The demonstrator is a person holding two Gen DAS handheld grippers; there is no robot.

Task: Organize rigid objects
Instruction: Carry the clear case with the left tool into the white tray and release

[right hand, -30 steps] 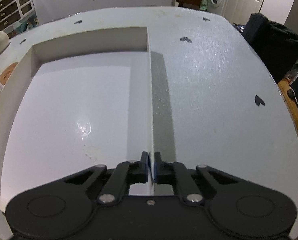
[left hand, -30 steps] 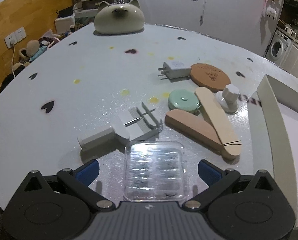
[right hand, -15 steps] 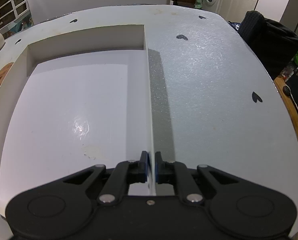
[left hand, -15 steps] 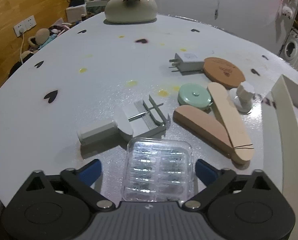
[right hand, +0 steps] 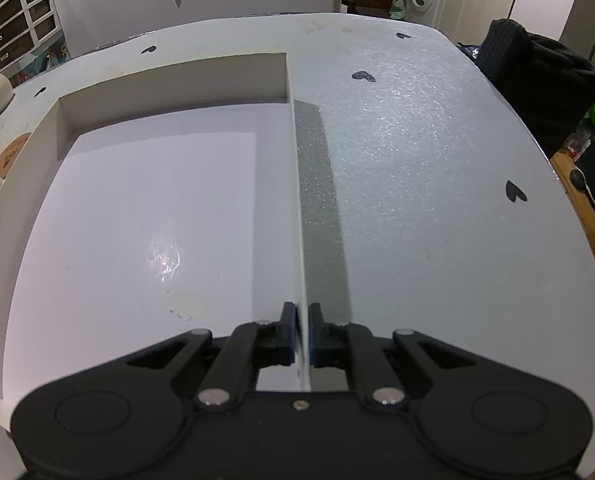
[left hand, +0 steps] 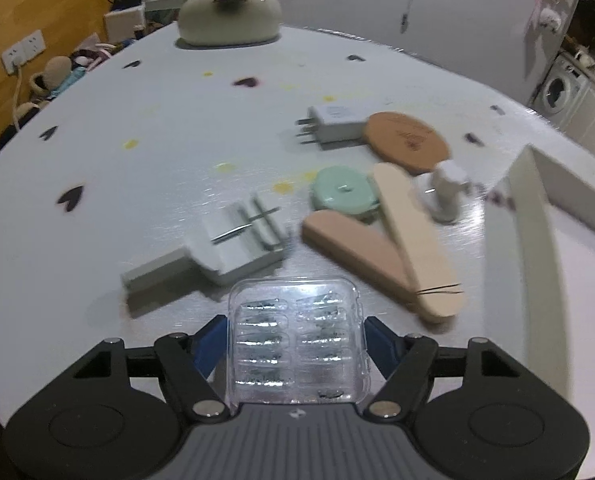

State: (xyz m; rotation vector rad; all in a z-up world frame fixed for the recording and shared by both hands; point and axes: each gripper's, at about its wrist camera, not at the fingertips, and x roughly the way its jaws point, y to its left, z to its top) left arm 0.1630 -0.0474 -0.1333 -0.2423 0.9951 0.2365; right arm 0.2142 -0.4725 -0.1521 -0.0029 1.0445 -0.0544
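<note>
A clear plastic case (left hand: 297,344) with small compartments lies on the white table just in front of my left gripper (left hand: 296,322). The jaws are closing and the blue pads (left hand: 213,340) touch its two long sides. Beyond it lie a grey handled tool (left hand: 217,256), a mint round tape measure (left hand: 343,192), a pink-beige stick (left hand: 349,252), a pale wooden stick (left hand: 417,240), a white knob (left hand: 447,192), a white charger plug (left hand: 333,122) and a brown round coaster (left hand: 407,142). My right gripper (right hand: 302,312) is shut on the thin right wall of the white box (right hand: 173,88).
The white box rim (left hand: 537,260) rises at the right of the left wrist view. A cream cat-shaped pot (left hand: 229,14) stands at the table's far edge. A dark chair back (right hand: 537,80) stands beyond the right edge. Small black hearts (right hand: 363,76) dot the tabletop.
The left jaws have drawn in from wide apart until the pads meet the clear case. The right gripper keeps its hold on the box wall and has not moved.
</note>
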